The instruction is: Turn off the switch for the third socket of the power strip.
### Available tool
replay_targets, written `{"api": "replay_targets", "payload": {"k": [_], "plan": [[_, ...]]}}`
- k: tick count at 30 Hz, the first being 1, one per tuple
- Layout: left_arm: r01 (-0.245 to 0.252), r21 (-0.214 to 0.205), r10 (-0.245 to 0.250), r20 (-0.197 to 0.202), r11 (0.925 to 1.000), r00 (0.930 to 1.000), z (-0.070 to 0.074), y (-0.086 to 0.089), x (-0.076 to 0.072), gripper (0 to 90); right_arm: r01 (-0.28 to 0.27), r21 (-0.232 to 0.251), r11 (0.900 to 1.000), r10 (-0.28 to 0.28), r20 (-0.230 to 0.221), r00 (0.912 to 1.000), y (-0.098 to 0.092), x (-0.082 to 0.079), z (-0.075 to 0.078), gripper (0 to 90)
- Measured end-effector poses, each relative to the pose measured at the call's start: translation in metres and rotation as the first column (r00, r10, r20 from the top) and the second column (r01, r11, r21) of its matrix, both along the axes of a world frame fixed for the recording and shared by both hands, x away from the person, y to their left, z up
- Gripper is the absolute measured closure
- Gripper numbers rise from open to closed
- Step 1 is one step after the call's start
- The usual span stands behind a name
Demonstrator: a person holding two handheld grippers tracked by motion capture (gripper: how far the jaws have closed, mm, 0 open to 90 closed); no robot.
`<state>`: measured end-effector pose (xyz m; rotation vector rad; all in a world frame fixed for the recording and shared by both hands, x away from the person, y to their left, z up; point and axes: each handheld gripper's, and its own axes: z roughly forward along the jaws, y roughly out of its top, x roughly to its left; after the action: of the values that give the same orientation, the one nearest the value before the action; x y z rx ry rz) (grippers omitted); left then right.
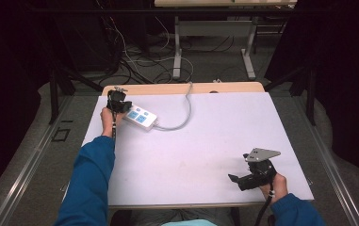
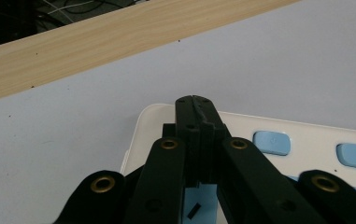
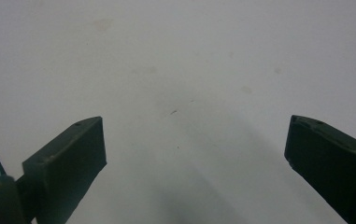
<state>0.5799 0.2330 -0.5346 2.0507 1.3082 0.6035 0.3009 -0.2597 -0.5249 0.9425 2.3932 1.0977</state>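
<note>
Resting on table: white power strip point(image 1: 140, 117), blue buttons; left gripper point(image 2: 195, 105) jaws pressed together above it; right gripper point(image 3: 194, 140) jaws spread.

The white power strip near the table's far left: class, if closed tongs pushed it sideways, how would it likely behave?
The power strip looks like a rigid, flat plastic block, so it would probably slide rather than tip or roll. Its grey cable curves loosely off the table's far edge, so it is probably floppy and may drag or swing the strip round. The left tongs, shut, sit over its end.
</note>
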Motion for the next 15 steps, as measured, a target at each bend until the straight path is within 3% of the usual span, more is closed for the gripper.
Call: {"api": "replay_targets", "payload": {"k": [15], "plan": [[0.004,0.008,-0.004,0.008,1.0000,1.0000,-0.0002,-0.0005,0.0004,90.0,0.001,-0.004,1.0000,-0.001,0.000,1.0000,-0.0002,0.0001,0.0000,4.7]]}}
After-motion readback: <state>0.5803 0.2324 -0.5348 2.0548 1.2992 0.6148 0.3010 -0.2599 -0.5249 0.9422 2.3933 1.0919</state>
